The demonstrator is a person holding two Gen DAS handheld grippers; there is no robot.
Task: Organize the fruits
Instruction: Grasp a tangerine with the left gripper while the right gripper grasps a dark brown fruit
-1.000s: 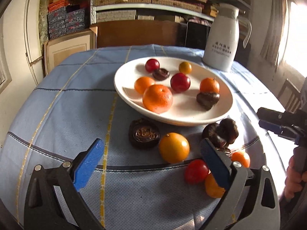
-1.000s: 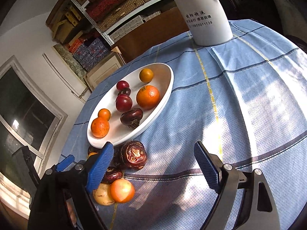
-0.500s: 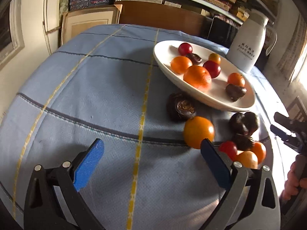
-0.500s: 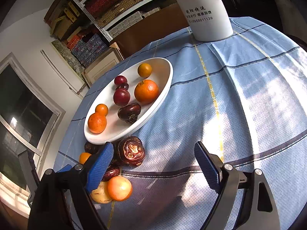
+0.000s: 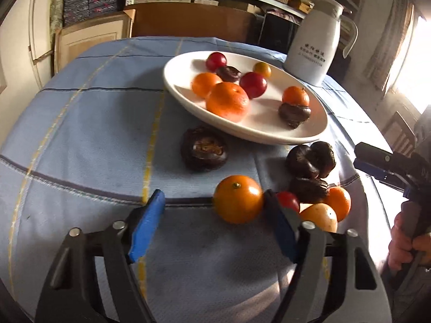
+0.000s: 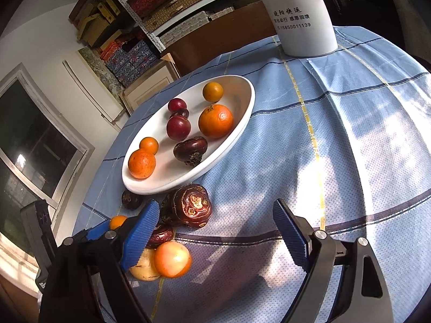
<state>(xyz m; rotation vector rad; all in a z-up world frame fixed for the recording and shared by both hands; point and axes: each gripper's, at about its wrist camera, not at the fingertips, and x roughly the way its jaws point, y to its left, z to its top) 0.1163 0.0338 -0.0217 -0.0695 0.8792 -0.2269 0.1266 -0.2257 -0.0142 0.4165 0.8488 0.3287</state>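
Observation:
A white oval plate [image 5: 309, 132] [image 6: 242, 113] on the blue tablecloth holds several oranges, red plums and dark fruits. Loose on the cloth in front of it lie an orange [image 5: 237, 199], a dark round fruit [image 5: 204, 151], a dark pair [image 5: 311, 159] and a small cluster of a red, a yellow and an orange fruit [image 5: 317, 210]. My left gripper [image 5: 215, 210] is open, low over the cloth, its right finger just beside the loose orange. My right gripper [image 6: 215, 223] is open and empty near a dark fruit [image 6: 191, 206] and the cluster [image 6: 172, 259].
A white jug [image 5: 313, 51] [image 6: 299, 13] stands behind the plate. The round table's edge curves close on the right in the left wrist view. Shelves with boxes and a wooden cabinet [image 5: 89, 40] stand behind the table.
My left gripper has swung back right and moved closer to the loose orange, which now sits at its right finger. My right gripper has hardly moved.

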